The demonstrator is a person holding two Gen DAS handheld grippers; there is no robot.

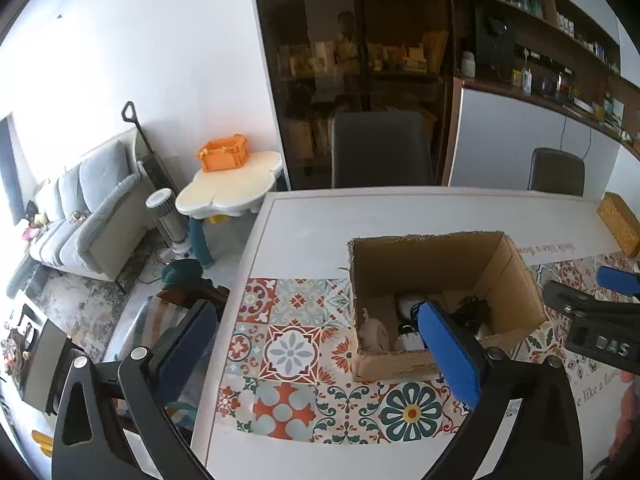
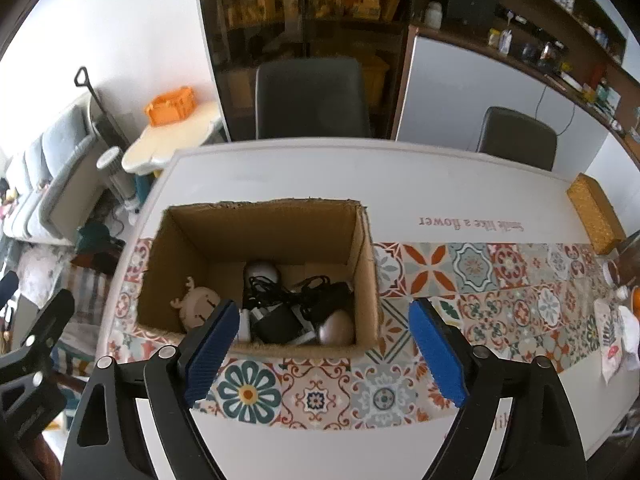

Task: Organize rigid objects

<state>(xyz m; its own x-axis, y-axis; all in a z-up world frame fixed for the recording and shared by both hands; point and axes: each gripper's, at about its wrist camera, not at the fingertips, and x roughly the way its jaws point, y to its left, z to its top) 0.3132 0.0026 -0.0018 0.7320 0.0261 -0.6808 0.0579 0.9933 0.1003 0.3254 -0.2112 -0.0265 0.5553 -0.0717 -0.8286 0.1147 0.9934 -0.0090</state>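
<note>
While both pairs of fingers stood wide and empty, the cardboard box (image 2: 256, 272) near the table's (image 2: 400, 184) left edge held the gathered items, lying just ahead of the right gripper (image 2: 320, 344), left gripper (image 1: 316, 344) beside it.

The cardboard box (image 2: 256, 276) stands on the table (image 2: 400, 184), on its patterned runner (image 2: 500, 304). In the box, a deer-shaped figure (image 2: 198, 304) lies at 9 o'clock, a tangle of cables (image 2: 296, 296) at the centre, a round device (image 2: 262, 270) at 12 o'clock and a domed piece (image 2: 338, 328) at 4 o'clock. A woven box (image 2: 596, 212) sits at the table's 2 o'clock edge. 2 chairs (image 2: 312, 96) stand behind the table, a sofa (image 2: 44, 168) far off at 9 o'clock.
</note>
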